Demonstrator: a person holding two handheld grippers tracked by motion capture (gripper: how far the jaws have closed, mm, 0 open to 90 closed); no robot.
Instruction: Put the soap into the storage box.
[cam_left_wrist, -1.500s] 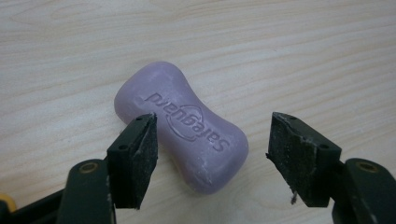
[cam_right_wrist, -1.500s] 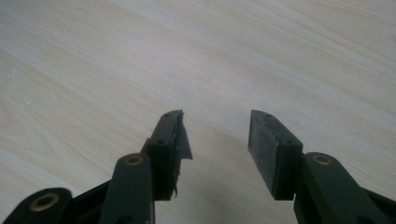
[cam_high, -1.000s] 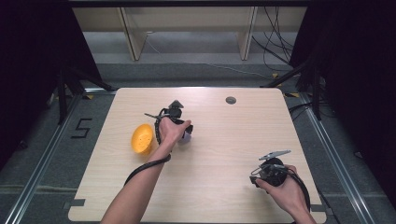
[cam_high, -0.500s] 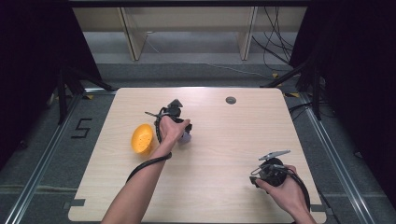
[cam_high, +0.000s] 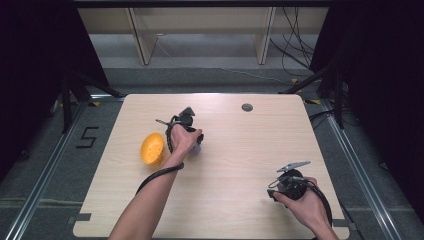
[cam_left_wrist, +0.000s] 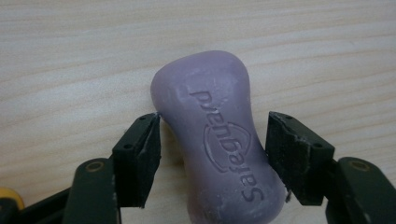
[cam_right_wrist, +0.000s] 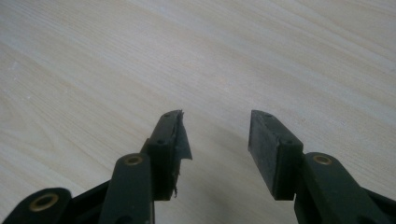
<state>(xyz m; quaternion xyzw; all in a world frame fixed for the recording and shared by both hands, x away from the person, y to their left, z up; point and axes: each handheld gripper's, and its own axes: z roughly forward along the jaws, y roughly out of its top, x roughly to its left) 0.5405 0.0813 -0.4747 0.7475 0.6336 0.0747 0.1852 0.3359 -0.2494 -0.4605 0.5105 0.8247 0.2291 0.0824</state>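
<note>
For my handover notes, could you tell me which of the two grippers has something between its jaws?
The left gripper: a purple soap bar lies between its open jaws on the table. The right gripper has bare wood between its jaws.

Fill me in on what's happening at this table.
A person works at a wooden table with a hand-held gripper in each hand. The left gripper straddles a purple bar of soap lying on the wood; one of the fingers is at its side, the other seems slightly off it, so it is not clamped yet. An orange dish lies left of that hand. The right gripper is open over bare wood, holding nothing.
</note>
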